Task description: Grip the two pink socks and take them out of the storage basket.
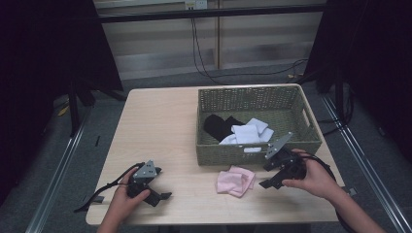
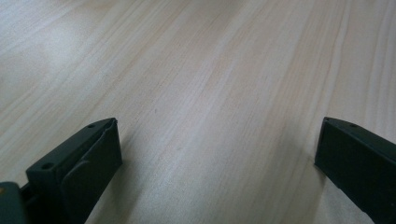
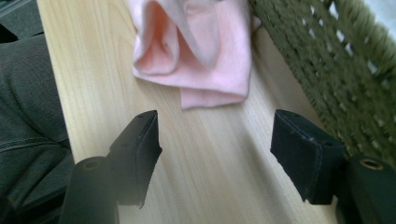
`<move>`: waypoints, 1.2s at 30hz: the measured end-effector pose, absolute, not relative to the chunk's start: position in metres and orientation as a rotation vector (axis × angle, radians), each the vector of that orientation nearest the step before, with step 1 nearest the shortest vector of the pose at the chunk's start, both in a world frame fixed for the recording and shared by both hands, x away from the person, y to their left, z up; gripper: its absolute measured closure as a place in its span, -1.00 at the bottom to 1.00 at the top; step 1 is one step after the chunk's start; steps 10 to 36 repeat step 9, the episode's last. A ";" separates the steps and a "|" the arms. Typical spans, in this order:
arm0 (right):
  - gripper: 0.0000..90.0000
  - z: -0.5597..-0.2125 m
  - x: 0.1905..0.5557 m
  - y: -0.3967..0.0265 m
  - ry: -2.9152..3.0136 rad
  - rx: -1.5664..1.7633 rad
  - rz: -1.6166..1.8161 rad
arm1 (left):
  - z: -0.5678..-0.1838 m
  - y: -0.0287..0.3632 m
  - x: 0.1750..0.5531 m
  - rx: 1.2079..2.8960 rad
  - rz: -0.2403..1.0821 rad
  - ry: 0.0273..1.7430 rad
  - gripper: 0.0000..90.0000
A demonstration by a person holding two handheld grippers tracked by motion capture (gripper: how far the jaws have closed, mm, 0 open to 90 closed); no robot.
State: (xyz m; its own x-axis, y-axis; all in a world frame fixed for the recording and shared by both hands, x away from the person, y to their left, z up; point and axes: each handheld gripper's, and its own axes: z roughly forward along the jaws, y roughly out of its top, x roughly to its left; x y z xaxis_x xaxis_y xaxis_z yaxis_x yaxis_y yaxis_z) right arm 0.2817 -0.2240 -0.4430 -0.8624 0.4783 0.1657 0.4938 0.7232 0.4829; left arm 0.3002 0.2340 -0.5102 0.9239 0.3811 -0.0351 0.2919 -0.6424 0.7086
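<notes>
Trouble here starts with the pink cloth (image 1: 235, 181), which lies crumpled on the desk (image 1: 160, 126) just in front of the basket (image 1: 257, 154), near its woven front wall. We hold the right hand-held gripper (image 1: 266, 183) just beside the cloth, its jaws wide apart and empty, with bare wood between them in the right gripper view and the cloth (image 3: 196, 51) a little beyond the tips. We judge the likely slip to be a thin pinch: the cloth is soft and folded on itself, so the jaws may catch just the top layer and the rest may sag or drop on the way over the basket wall. A low approach could also push the cloth along the smooth wood against the basket (image 3: 341, 70) instead of gripping it. The wall stands close, so one jaw may snag on the weave. The left hand-held gripper (image 1: 163, 196) rests well apart near the desk's front left, jaws open over bare wood (image 2: 210, 93), too far to steady the cloth.
</notes>
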 end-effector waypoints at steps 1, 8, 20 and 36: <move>-0.29 -0.449 0.280 -0.227 -2.893 -0.825 -0.831 | -0.510 0.234 0.300 2.309 0.150 0.475 -1.00; -0.31 -0.458 0.274 -0.232 -2.854 -0.913 -0.920 | -0.510 0.234 0.300 2.309 0.150 0.475 -1.00; -0.33 -0.459 0.274 -0.232 -2.841 -0.928 -0.959 | -0.510 0.234 0.300 2.309 0.150 0.476 -1.00; -0.33 -0.459 0.274 -0.232 -2.841 -0.928 -0.959 | -0.510 0.234 0.300 2.309 0.150 0.476 -1.00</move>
